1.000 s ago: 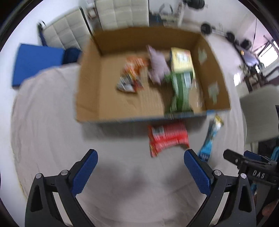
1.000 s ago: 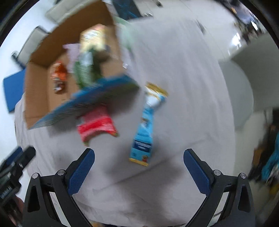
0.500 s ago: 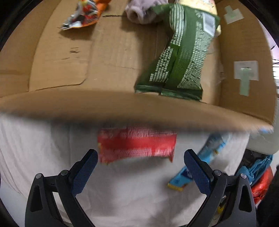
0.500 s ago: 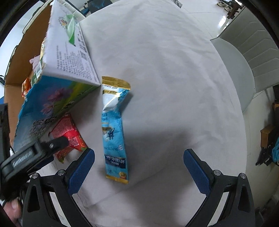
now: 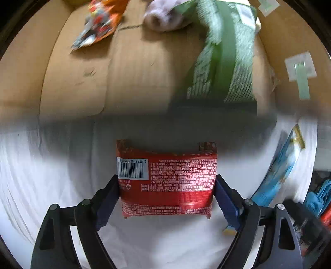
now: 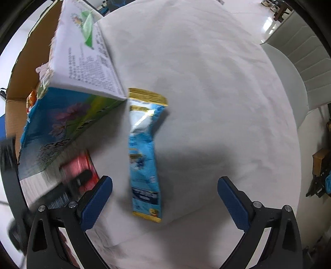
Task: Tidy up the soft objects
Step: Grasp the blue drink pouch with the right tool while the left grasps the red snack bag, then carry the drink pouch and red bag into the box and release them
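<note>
Down has come the left gripper [image 5: 166, 191] since a second ago, from high above the cardboard box to right over the flat red foil snack packet with the white barcode label [image 5: 166, 182], which now fills the space between its blue pads. Those jaws are closing, and both pads sit right against the packet's left and right edges; the packet lies flat on the white cloth-covered table [image 5: 51, 165], just in front of the box's near wall.

Over on the other side, the right gripper [image 6: 164, 195] has dropped lower too, and its jaws stand wide apart with nothing gripped. Between them, on the cloth, lies the long light-blue snack pouch with gold ends [image 6: 144, 157], running away from the camera, touching neither pad. From the left view that same pouch shows to the right of the red packet, close by but apart.

Further out sits the open brown cardboard box with printed blue-and-white outer walls [image 5: 72, 82]. Inside it, a green printed bag [image 5: 225, 62] lies on the right, a pale lilac soft thing [image 5: 163, 16] at the far side, and an orange crinkled packet [image 5: 97, 24] to the far left. A white padded chair [image 6: 293, 68] stands beyond the table's right edge.
</note>
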`<state>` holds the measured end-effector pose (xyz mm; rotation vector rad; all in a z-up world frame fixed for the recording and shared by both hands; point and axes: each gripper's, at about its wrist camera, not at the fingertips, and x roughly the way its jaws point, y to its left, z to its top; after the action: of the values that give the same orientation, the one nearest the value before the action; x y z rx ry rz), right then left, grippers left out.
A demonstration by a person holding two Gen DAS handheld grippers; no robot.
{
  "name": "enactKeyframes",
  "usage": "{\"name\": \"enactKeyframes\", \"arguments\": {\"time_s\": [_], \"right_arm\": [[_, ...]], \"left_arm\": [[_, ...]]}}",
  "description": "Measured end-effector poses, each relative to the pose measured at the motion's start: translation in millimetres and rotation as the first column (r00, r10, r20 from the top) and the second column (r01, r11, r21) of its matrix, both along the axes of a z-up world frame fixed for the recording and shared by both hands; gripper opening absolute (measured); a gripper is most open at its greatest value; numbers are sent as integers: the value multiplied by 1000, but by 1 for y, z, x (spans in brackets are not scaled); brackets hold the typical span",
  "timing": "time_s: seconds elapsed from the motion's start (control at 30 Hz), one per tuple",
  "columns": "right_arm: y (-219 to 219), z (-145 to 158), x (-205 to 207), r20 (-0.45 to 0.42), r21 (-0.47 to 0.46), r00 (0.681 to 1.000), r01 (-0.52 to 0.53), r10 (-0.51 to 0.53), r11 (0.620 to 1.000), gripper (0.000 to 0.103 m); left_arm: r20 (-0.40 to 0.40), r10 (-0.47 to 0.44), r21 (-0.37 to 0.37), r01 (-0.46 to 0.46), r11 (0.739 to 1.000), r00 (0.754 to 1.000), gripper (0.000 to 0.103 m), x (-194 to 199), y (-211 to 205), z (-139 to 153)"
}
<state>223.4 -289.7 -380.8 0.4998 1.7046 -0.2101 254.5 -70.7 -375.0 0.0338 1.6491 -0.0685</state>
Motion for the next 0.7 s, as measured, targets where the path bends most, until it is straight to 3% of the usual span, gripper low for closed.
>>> {"name": "enactKeyframes", "arguments": {"time_s": [0.07, 0.13, 0.2, 0.27, 0.33, 0.57, 0.7], "right_arm": [[8, -3, 7, -2, 11, 1000, -7, 7, 1000, 100], [16, -9, 13, -14, 22, 1000, -15, 16, 1000, 90], [22, -20, 17, -42, 33, 999, -22, 24, 999, 72], [27, -31, 17, -69, 34, 997, -23, 26, 999, 61], [32, -29, 19, -53, -9, 998, -44, 44, 999, 30], [55, -27, 7, -128, -32, 977, -177, 172, 984, 26], [67, -27, -3, -146, -21, 962, -235, 230, 972, 28]], "left_arm": [[-7, -5, 17, 5, 1000, 1000, 87, -16, 16, 1], [-14, -2, 33, 2, 999, 1000, 87, -30, 32, 2], [-24, 11, 41, -10, 999, 1000, 87, -43, 50, 3], [-35, 41, 22, -40, 999, 999, 88, -50, 62, 2], [-48, 62, 1, -62, 998, 997, 89, -46, 65, 0], [-80, 64, 7, -64, 998, 995, 90, -32, 56, -7], [-87, 50, 15, -49, 999, 995, 91, -44, 52, -26]]}}
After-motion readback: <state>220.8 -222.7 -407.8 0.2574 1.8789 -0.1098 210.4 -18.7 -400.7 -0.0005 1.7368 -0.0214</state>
